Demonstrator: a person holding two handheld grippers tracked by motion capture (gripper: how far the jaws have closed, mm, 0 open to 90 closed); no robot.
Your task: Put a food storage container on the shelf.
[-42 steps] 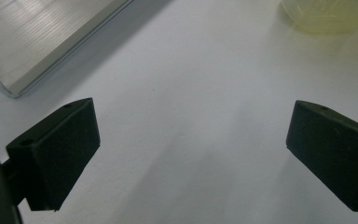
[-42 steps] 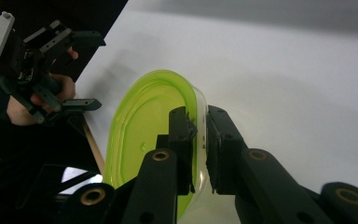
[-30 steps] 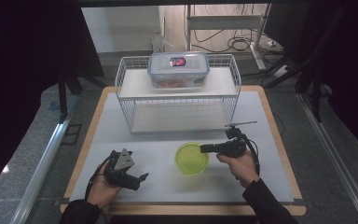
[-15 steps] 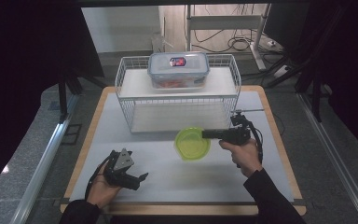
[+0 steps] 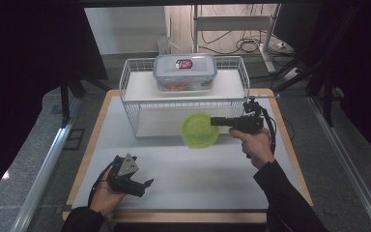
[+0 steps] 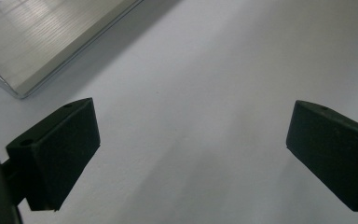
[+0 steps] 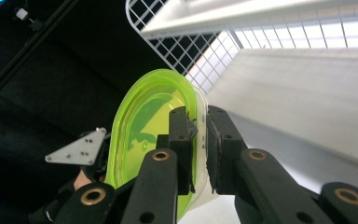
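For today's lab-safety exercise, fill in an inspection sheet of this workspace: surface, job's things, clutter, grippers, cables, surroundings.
Surface: white mat on a wooden table, bare in front.
Job's things: green bowl held by its rim, clear of the mat, before the white wire shelf rack.
Clutter: lidded clear food container on the rack's top shelf.
Grippers: right gripper shut on the bowl's rim; left gripper open, low over the mat.
Cables: one trails from the right gripper; more on the floor behind.
Surroundings: dark curtains, metal rails beside the table.

Grey floor (image 5: 38, 140), dark curtains both sides, metal rack w/ cables (image 5: 244, 46) behind.
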